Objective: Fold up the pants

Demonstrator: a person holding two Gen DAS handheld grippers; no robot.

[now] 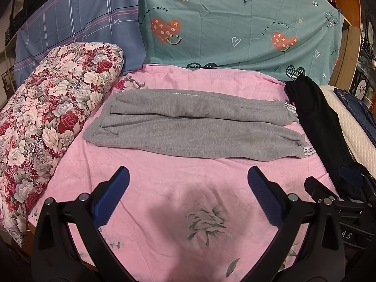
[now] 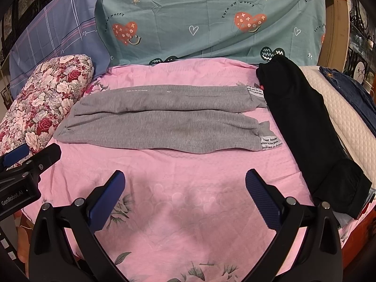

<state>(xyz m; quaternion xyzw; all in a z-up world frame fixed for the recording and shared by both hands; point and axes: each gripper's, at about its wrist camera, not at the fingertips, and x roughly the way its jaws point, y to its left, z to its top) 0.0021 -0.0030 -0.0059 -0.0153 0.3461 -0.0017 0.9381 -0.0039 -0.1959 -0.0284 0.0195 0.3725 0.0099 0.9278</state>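
Grey sweatpants (image 1: pixel 192 124) lie flat on the pink bed cover (image 1: pixel 164 188), legs side by side, cuffs with white labels to the right. They also show in the right wrist view (image 2: pixel 164 119). My left gripper (image 1: pixel 188 176) is open and empty, hovering over the pink cover short of the pants' near edge. My right gripper (image 2: pixel 184 178) is open and empty, also in front of the pants. The right gripper shows at the right edge of the left wrist view (image 1: pixel 333 181); the left gripper shows at the left edge of the right wrist view (image 2: pixel 35 152).
A floral quilt roll (image 1: pixel 47 117) lies left of the pants. Black pants (image 2: pixel 310 127) lie on the right, beside a cream quilted pad (image 2: pixel 340 108) and blue jeans (image 2: pixel 352 89). Teal heart-print (image 1: pixel 235 23) and blue plaid (image 1: pixel 77 21) sheets hang behind.
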